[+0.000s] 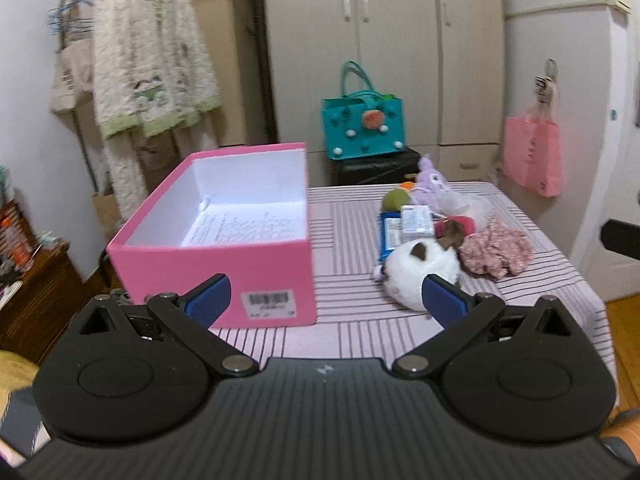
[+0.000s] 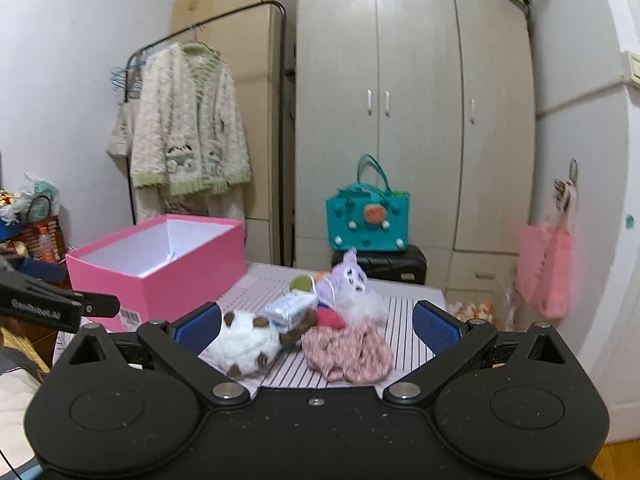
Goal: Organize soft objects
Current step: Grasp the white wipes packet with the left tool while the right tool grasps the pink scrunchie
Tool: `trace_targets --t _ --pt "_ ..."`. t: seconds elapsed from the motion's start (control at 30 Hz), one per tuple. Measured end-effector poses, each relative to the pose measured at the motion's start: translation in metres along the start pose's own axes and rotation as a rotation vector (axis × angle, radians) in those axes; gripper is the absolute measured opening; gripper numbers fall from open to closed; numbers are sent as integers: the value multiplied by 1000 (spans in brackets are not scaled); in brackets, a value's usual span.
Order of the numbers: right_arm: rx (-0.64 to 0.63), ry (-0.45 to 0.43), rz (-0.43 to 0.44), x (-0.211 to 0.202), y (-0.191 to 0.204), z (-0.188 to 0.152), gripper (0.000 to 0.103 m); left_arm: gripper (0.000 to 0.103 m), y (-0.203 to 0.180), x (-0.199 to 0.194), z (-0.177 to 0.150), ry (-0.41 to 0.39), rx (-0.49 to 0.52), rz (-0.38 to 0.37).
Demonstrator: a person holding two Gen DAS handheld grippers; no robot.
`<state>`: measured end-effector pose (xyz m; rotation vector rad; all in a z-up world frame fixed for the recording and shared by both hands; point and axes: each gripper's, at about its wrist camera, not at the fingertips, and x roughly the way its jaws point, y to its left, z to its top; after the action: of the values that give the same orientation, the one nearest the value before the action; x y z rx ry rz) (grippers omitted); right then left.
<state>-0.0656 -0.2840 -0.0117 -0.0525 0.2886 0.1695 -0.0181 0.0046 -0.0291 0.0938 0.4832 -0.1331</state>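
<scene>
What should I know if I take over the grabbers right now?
Left gripper: open, holding nothing.
Right gripper: open, holding nothing.
The pink box sits on the striped table; only a printed sheet shows inside.
White plush, pink fabric, purple plush and the rest lie piled beside the box.
Done: nothing. Left: everything soft probably goes in.

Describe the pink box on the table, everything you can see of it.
The pink box is an open, lidless rectangular carton, like a shoebox: bright pink outside, white inside. A sheet of paper with printed text lies on its floor; otherwise it looks empty. A white barcode label sits on the near end wall. It stands upright and level at the left part of the striped tablecloth, apart from the pile of soft toys to its right. Neither gripper touches it.
</scene>
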Motion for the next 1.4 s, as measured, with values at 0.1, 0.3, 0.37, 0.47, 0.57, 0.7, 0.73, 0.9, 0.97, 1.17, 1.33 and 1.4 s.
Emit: trace_targets --t 0.1,0.3,0.37,0.47,0.57,0.7,0.73,0.9,0.97,1.17,1.33,1.4 --pt "-15 -21 51 10 -11 3 103 103 -1 0 18 12 40 -48" --pt "10 81 95 48 -39 6 103 103 -19 5 48 -57 177 -33" --pt "15 100 99 55 -44 8 103 103 -30 11 54 -74 221 -4" --pt "6 122 123 64 -52 12 103 103 -44 17 65 -89 264 -13" --pt "-9 156 139 78 -59 11 103 103 -53 26 74 -70 280 -74" --pt "-5 229 161 105 -66 2 103 102 -61 55 81 12 258 -149" --pt "-4 245 167 111 -67 -2 103 102 -63 63 81 41 252 -169" --pt "-26 297 203 133 -72 -17 103 101 -72 102 81 167 254 -248" --pt "-33 319 208 143 -73 -22 103 100 -77 113 82 173 276 -247" --pt "-24 379 232 183 -76 -31 103 89 -91 159 89 208 279 -236" --pt "-1 422 271 209 -75 -38 101 67 -92 203 97 268 240 -261" --pt "5 434 282 216 -74 -41 94 61 -94 221 99 303 230 -261"
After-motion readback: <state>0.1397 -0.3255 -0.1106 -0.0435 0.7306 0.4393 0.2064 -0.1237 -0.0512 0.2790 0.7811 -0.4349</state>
